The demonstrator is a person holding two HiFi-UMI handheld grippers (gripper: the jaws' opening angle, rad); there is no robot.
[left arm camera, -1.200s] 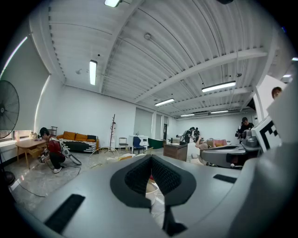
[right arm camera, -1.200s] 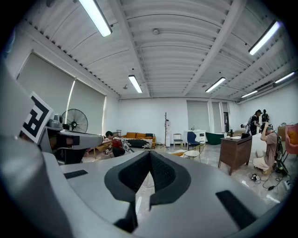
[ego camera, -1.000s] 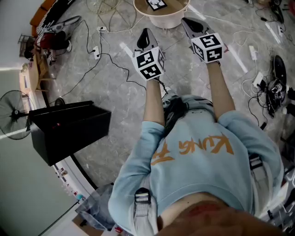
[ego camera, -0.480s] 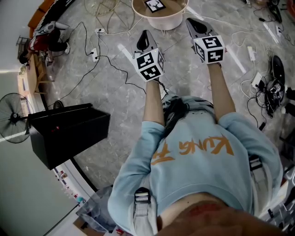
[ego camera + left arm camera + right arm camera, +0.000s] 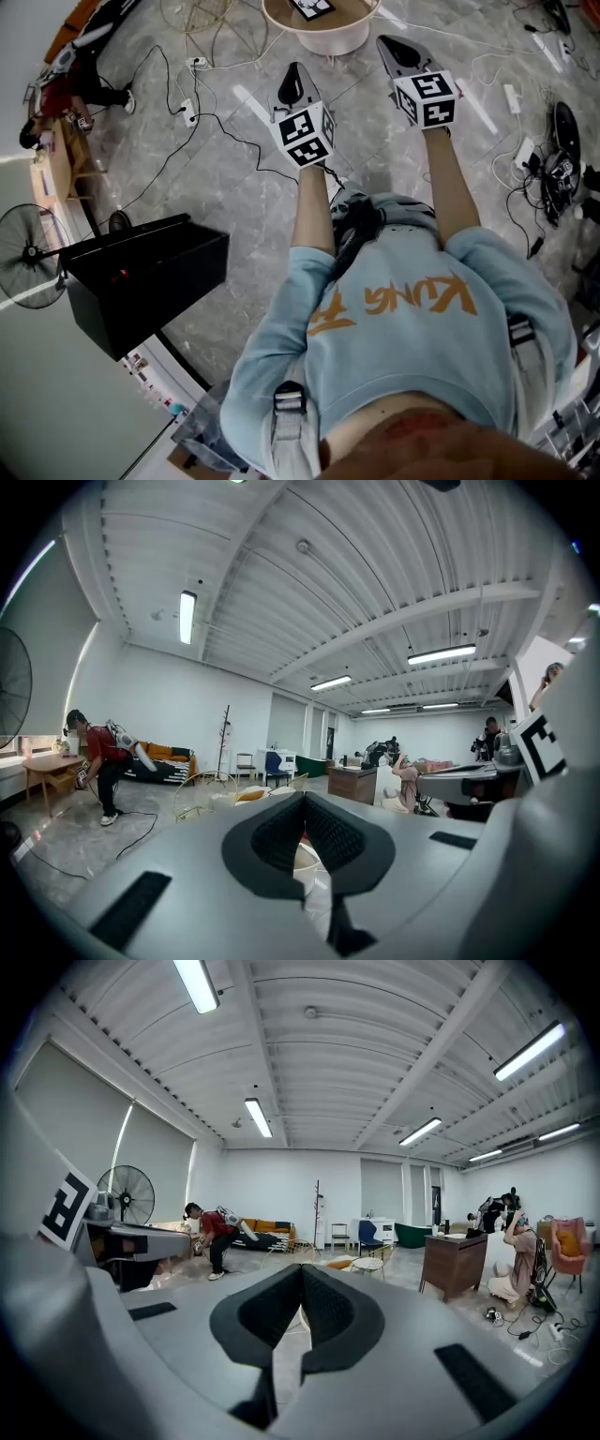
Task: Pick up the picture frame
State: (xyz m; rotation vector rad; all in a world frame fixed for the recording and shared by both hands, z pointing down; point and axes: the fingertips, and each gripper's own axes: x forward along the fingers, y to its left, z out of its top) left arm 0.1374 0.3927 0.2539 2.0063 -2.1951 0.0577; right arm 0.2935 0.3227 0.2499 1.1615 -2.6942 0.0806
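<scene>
Where the fingers are standing: left gripper (image 5: pixel 293 67) and right gripper (image 5: pixel 382 42) are each pressing ribbed black fingers (image 5: pixel 328 834) together, gripping nothing.
Picture frame (image 5: pixel 314 7): is lying flat and dark-edged on the far round cream bench (image 5: pixel 328 39), with the view's edge cutting it off.
Gripper views: are showing the far room; the frame cannot be made out there.

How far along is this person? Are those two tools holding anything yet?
Nothing looks done yet. The left gripper and right gripper are both shut, fingers together with nothing between them. In hand: both point over the floor toward the pale round table. Left to do: find the frame, which I cannot make out here, then grasp and lift it.
</scene>
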